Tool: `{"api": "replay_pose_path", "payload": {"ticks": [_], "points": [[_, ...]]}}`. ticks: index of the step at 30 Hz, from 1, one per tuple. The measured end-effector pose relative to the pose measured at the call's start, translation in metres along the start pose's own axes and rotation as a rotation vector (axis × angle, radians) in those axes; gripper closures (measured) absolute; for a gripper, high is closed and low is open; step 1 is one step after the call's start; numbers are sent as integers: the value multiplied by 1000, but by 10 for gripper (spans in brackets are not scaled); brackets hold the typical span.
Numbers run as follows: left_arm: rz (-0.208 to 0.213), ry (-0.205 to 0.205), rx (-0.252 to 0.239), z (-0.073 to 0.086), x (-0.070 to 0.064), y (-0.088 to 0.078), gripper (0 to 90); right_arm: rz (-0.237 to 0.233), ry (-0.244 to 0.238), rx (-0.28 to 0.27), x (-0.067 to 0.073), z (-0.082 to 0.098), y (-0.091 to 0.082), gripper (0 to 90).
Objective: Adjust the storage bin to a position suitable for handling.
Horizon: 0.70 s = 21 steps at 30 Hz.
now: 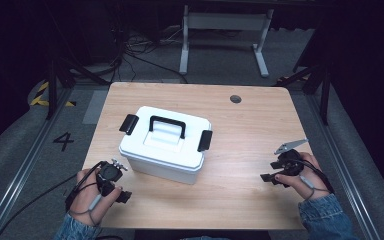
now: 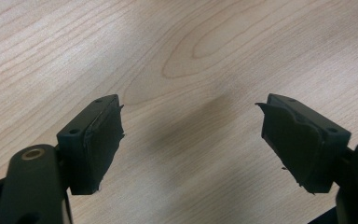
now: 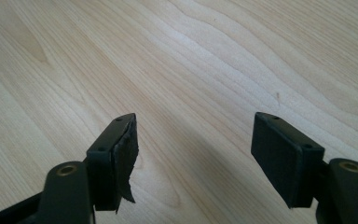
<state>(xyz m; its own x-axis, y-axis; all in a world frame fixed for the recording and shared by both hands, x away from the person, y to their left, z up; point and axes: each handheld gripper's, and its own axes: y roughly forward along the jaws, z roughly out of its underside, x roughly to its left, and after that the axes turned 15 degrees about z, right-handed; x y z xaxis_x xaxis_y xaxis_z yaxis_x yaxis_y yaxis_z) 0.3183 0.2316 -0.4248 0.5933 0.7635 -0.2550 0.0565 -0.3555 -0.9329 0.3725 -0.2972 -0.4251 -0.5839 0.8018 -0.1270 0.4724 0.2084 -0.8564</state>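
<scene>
Grey carpeted floor [image 1: 20,150], white-legged desk frame [image 1: 225,30], tangled cables [image 1: 130,50], dark surroundings

the high view looks forward and down from above the person's side, taking in the whole wooden table [image 1: 240,150] and floor beyond. each gripper view rides close above the tabletop, looking along its own jaws at bare wood grain they share with the high view.

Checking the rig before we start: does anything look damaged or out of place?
Yes, the jaw pads look worn. In the left gripper view both pads have ragged, torn edges; in the right gripper view one pad is frayed and peeling at its lower edge. The white box sits skewed to the table edges, lid on.
</scene>
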Motion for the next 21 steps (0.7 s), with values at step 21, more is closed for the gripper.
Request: {"api": "replay_pose_path", "payload": {"ticks": [21], "points": [[17, -5, -20, -1, -1, -2, 211, -56, -62, -160, 10, -34, -29, 395]]}}
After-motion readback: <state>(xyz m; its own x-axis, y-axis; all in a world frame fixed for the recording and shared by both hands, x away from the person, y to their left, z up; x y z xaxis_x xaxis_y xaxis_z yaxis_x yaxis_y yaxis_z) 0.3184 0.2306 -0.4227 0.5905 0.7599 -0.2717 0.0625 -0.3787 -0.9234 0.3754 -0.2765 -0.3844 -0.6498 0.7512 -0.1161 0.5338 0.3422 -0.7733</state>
